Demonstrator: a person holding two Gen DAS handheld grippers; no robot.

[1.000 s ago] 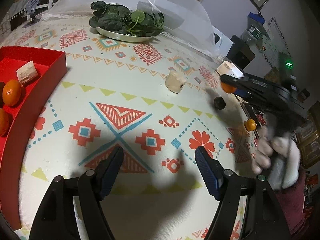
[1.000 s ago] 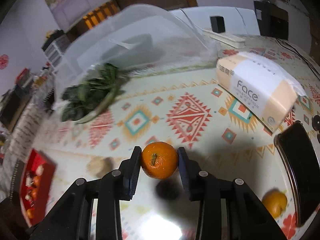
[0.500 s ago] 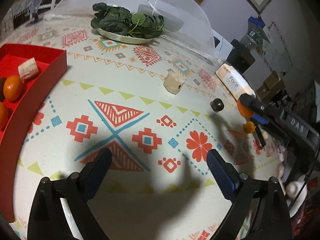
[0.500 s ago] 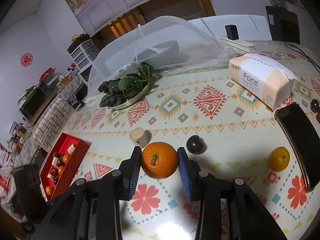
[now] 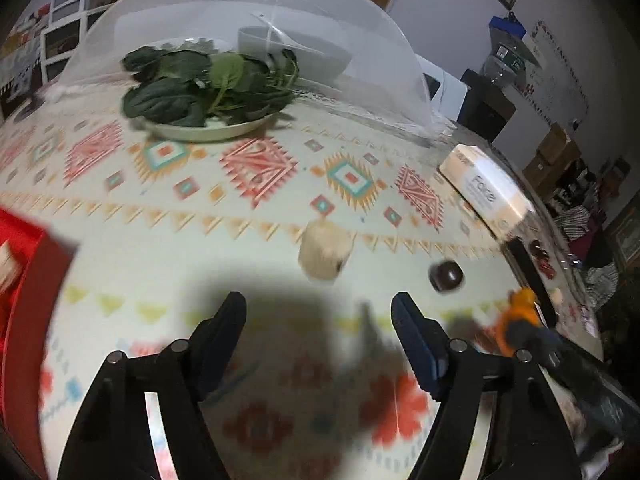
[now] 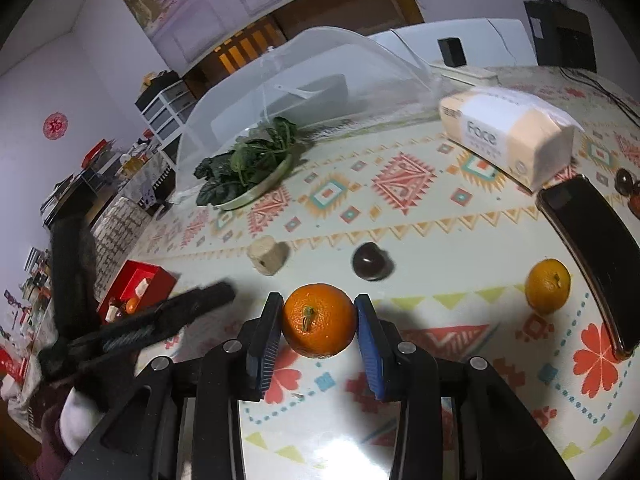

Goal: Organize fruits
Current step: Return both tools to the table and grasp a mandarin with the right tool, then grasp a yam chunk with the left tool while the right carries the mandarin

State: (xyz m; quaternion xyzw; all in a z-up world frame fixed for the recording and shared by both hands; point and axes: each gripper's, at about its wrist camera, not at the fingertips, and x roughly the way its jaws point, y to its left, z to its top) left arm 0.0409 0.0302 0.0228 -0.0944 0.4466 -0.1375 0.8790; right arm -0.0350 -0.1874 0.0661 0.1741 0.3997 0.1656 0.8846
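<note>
My right gripper [image 6: 318,322] is shut on an orange [image 6: 319,320] and holds it above the patterned tablecloth. It shows blurred at the right of the left wrist view, with the orange [image 5: 520,312] in it. My left gripper [image 5: 320,320] is open and empty above the cloth; in the right wrist view it is the dark shape [image 6: 160,320] at the left. A second orange [image 6: 547,286] lies on the cloth to the right. A dark plum [image 6: 370,266] [image 5: 446,275] and a beige chunk [image 6: 267,256] [image 5: 325,249] lie ahead. The red tray [image 6: 138,284] [image 5: 32,280] holds several fruits at the left.
A plate of spinach [image 5: 208,92] stands at the back before a mesh food cover [image 5: 256,28]. A tissue pack [image 6: 506,134] and a black phone [image 6: 588,248] lie at the right. More dark fruits [image 6: 626,180] sit at the far right edge.
My left gripper has swung right and forward toward the beige chunk and plum, and the tray has slid to the left edge. My right gripper still holds the orange and has drawn back a little.
</note>
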